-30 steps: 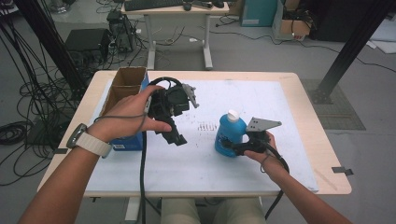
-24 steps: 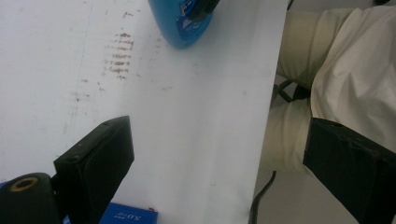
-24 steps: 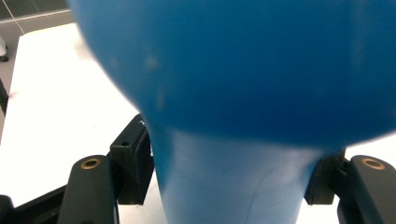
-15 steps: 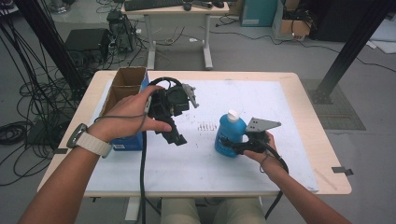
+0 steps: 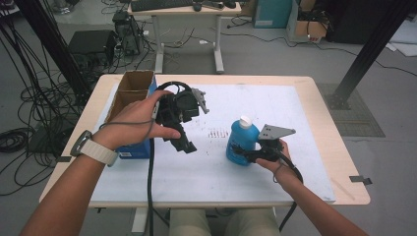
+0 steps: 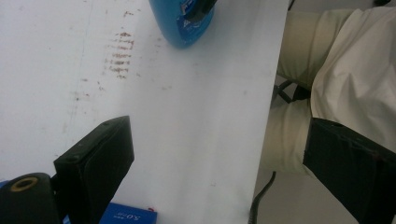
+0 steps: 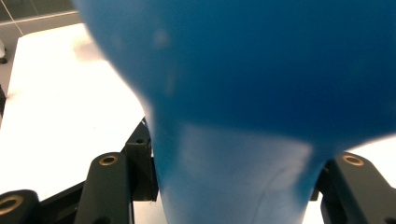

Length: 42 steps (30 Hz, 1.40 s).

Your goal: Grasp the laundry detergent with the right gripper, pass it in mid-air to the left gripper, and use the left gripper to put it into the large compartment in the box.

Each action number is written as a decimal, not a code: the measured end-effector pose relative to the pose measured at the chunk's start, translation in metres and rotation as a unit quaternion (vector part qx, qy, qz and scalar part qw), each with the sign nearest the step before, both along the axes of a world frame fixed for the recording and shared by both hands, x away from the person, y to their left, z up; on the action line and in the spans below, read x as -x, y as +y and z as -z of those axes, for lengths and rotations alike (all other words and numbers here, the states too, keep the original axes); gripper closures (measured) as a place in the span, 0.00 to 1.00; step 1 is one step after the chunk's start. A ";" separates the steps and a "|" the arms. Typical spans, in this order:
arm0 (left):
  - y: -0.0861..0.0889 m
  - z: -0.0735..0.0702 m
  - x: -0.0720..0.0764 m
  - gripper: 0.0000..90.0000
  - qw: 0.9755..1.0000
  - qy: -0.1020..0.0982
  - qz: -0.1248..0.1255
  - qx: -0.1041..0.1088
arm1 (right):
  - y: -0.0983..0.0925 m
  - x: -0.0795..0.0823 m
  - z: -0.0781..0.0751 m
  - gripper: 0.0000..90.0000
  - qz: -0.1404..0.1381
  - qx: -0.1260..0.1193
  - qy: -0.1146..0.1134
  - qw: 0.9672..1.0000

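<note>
Your right gripper [image 5: 244, 153] has just been closing and now clamps the blue bottle [image 5: 242, 140], upright on the white mat [image 5: 295, 113], right of centre. Your left gripper [image 5: 183, 142] hangs wide open, empty, left of the bottle.

The right gripper [image 5: 242, 151], low and level, has just been closing its jaws; the left gripper [image 5: 186, 143] hangs wide, pointing down.

We see the bottle [image 5: 242, 140] standing on the table [image 5: 314, 98], right of centre. The cardboard box [image 5: 129, 91] stands at the left edge, well apart from it.
</note>
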<state>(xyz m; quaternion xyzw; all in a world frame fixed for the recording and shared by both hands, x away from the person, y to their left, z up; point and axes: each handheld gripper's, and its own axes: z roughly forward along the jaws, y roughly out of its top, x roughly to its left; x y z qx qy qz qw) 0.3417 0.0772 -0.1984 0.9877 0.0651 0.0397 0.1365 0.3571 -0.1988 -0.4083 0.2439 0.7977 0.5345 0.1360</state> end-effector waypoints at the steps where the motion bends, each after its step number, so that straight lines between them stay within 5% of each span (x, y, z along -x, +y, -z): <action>1: 0.000 0.000 0.000 0.10 1.000 0.000 0.000 0.000 | 0.000 0.000 0.000 0.46 0.000 0.000 0.000 1.000; 42: -0.005 0.000 0.001 0.10 1.000 0.001 0.003 -0.001 | 0.001 0.002 0.001 0.49 0.007 0.000 -0.003 1.000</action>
